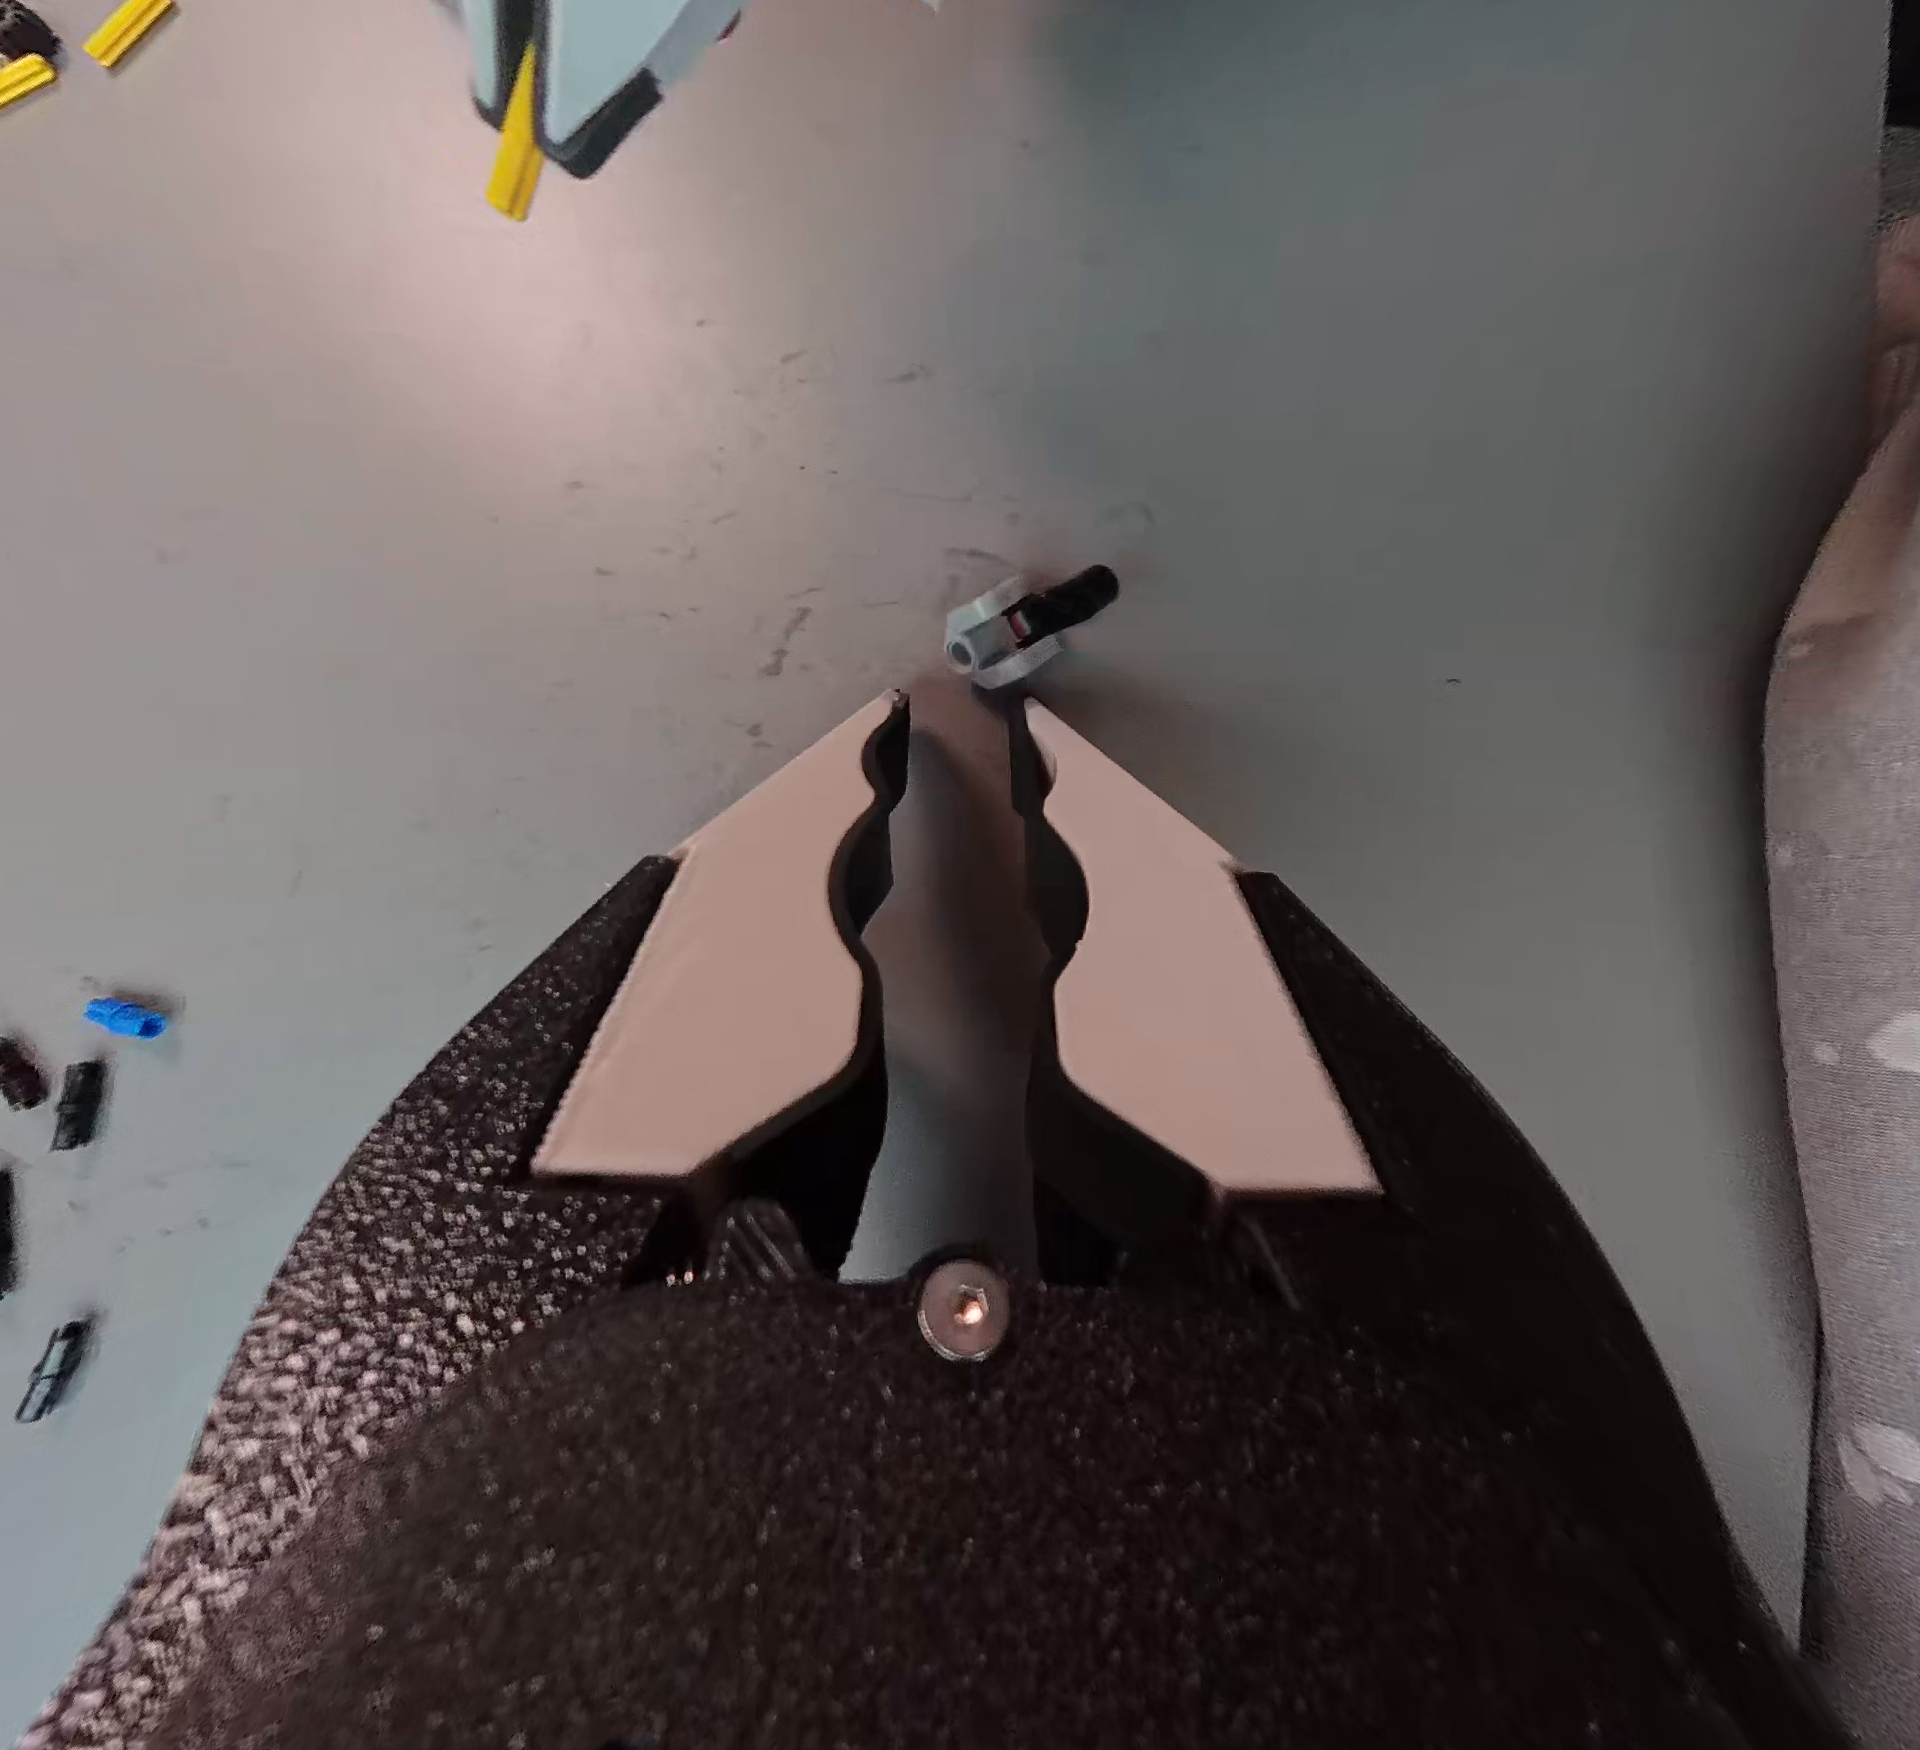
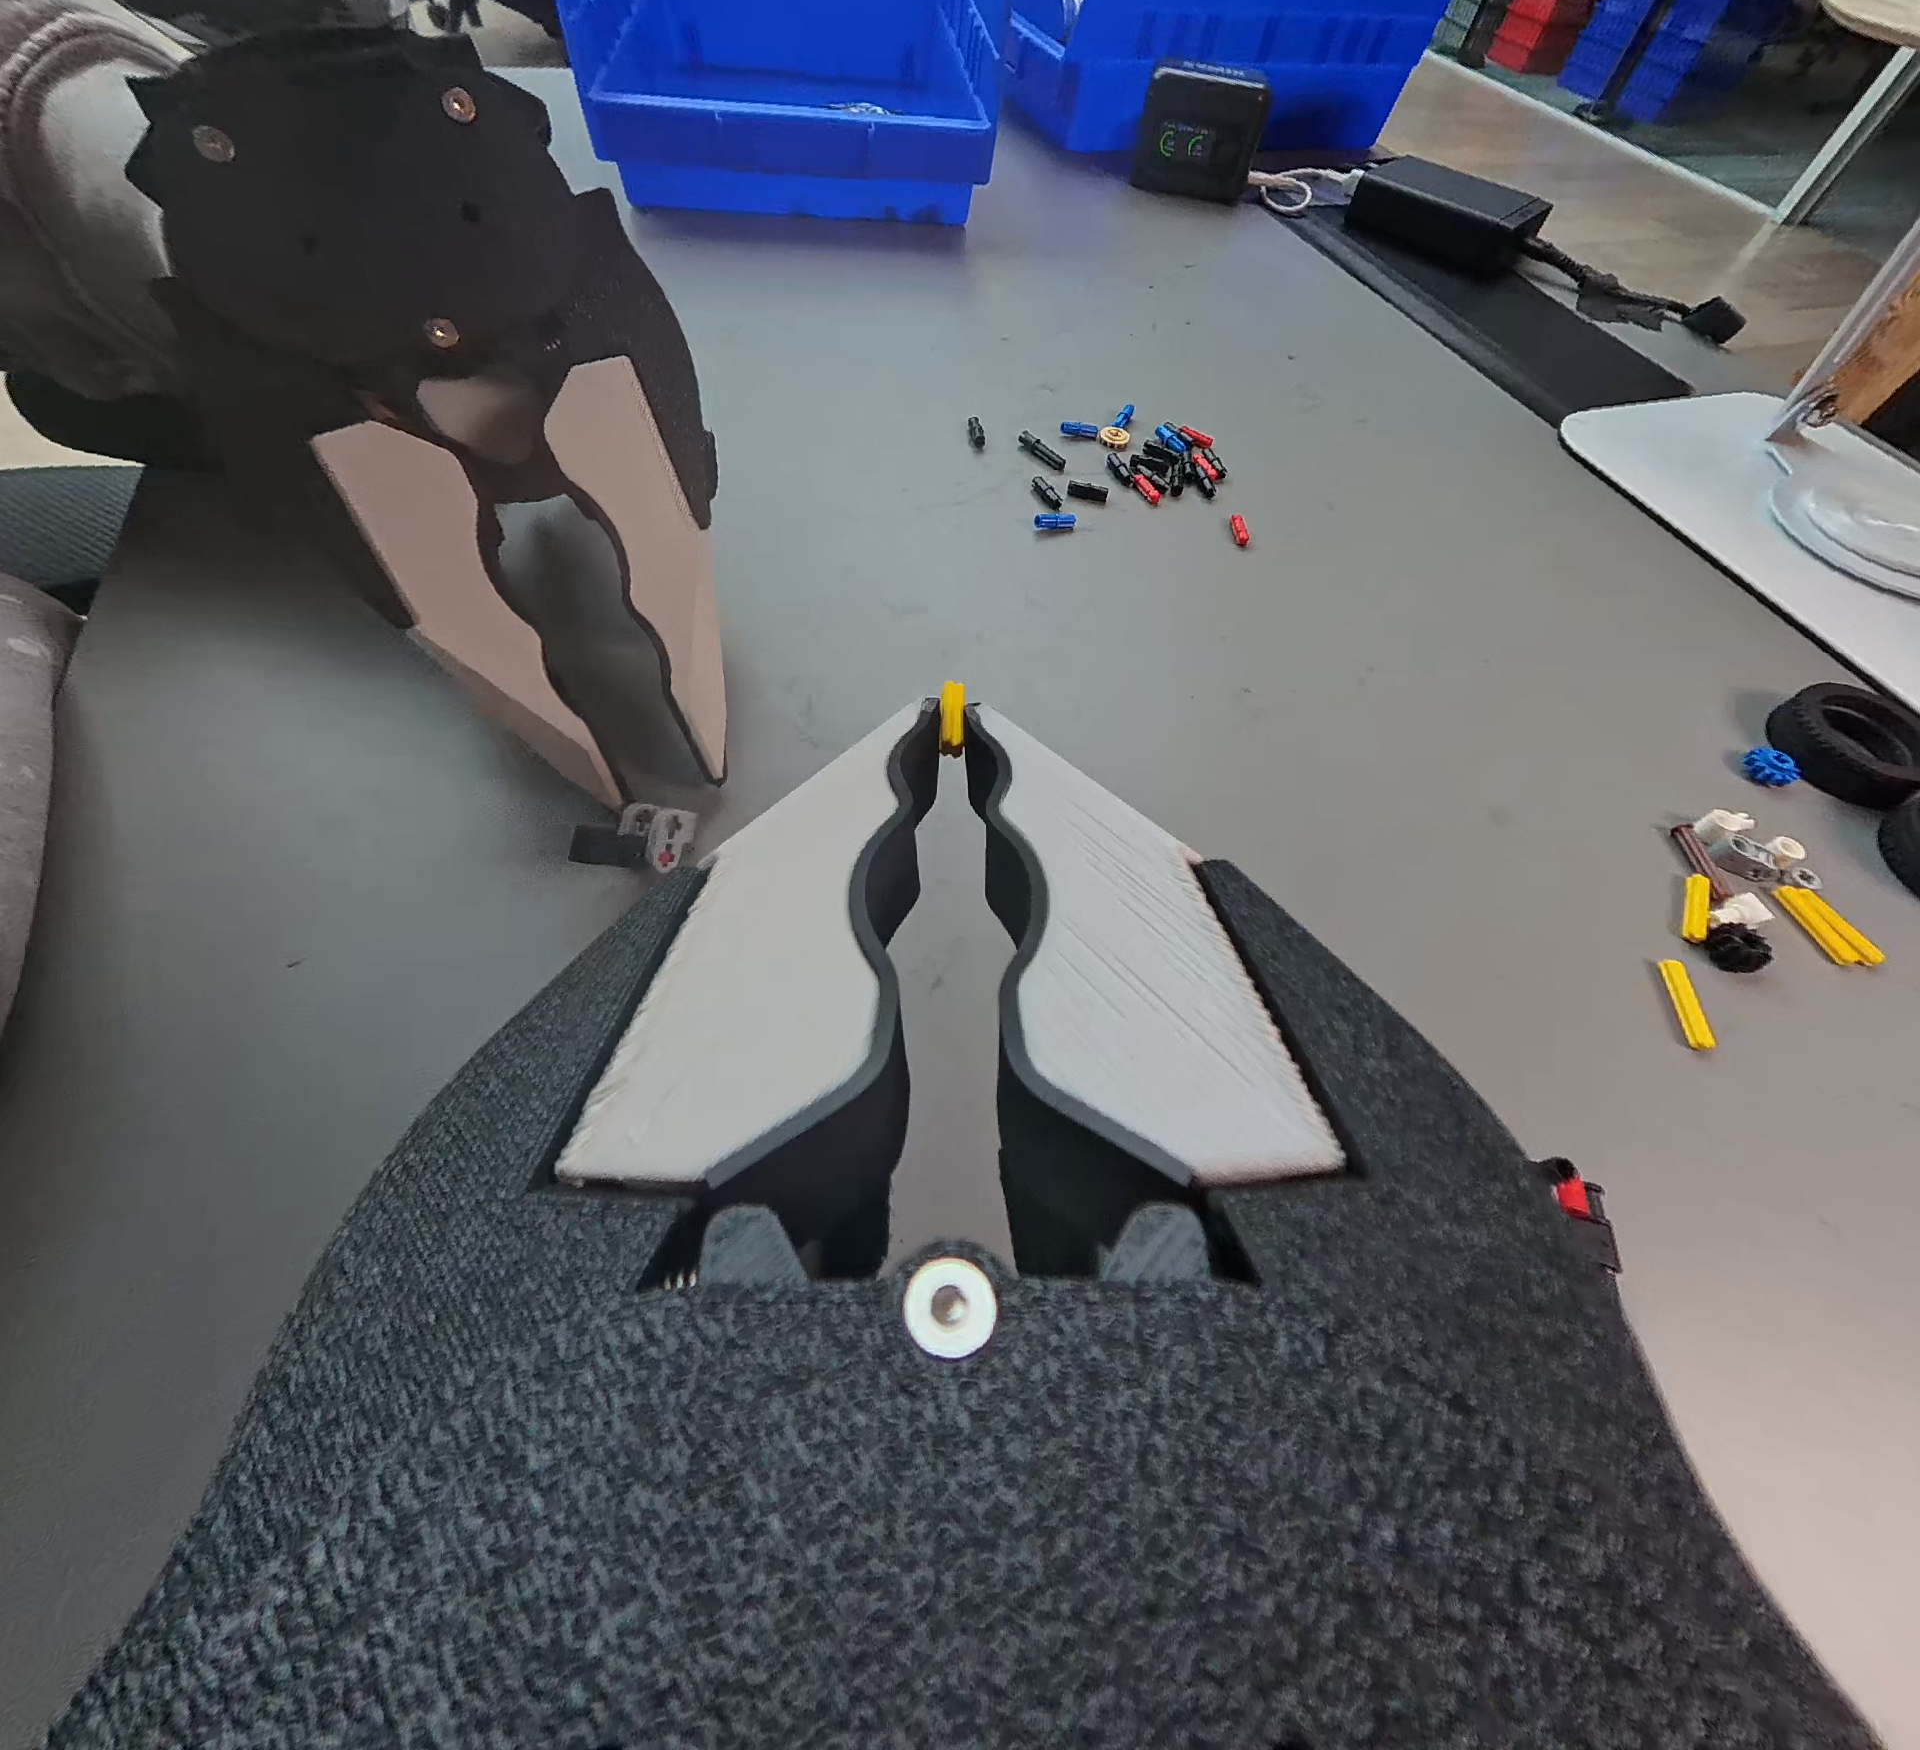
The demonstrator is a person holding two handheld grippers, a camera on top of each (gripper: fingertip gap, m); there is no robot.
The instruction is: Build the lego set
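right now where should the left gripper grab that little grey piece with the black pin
Grip the grey connector across its flat sides, coming straight down with the left gripper, open just beside it. The black pin juts out along the table, so leave it free.

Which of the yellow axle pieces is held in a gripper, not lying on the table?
The short yellow axle pinched between the right gripper fingertips; the other yellow axles lie on the table.
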